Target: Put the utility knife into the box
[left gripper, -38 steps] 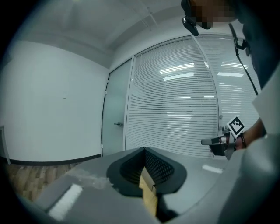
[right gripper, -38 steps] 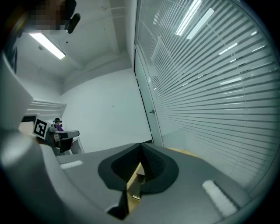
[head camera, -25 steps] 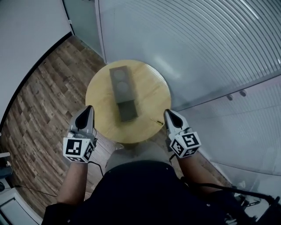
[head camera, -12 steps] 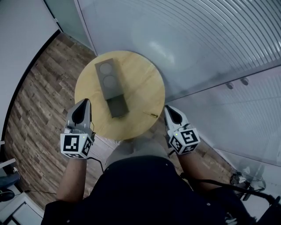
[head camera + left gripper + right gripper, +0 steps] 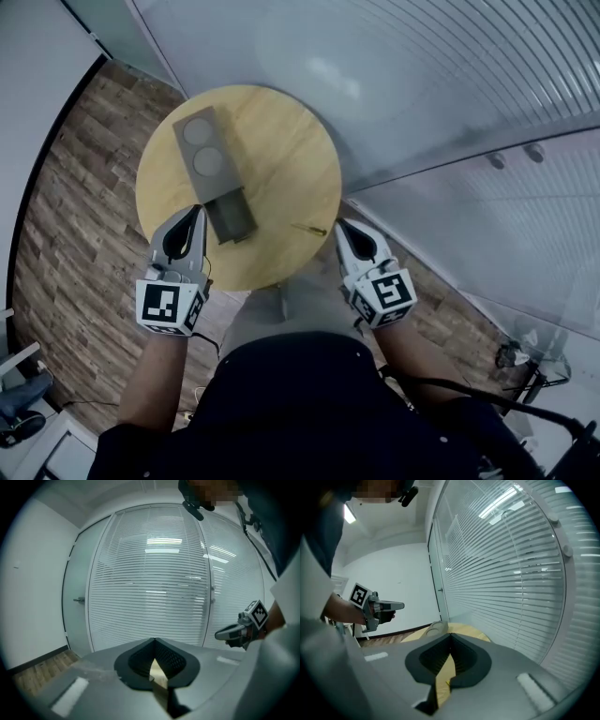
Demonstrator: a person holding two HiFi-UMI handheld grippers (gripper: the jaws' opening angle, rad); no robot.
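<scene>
Lurker: where's the utility knife (image 5: 309, 228) at, and what are the tongs doing?

OP: knife's lying on the round wooden bench (image 5: 281, 131), near the edge by the right gripper (image 5: 343, 228), apart from the grey box (image 5: 211, 169). Left gripper (image 5: 194, 214) is near the box's close end. Both tongs pressed together, pinching nothing.

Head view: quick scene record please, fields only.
table: round light wooden table
box: long grey box, two round recesses, near compartment open, on the table's left half
knife: small slim utility knife, on the table near its right front edge, outside the box
left gripper: shut, empty, beside the box's near end
right gripper: shut, empty, close to the knife
status: knife not yet picked up
</scene>
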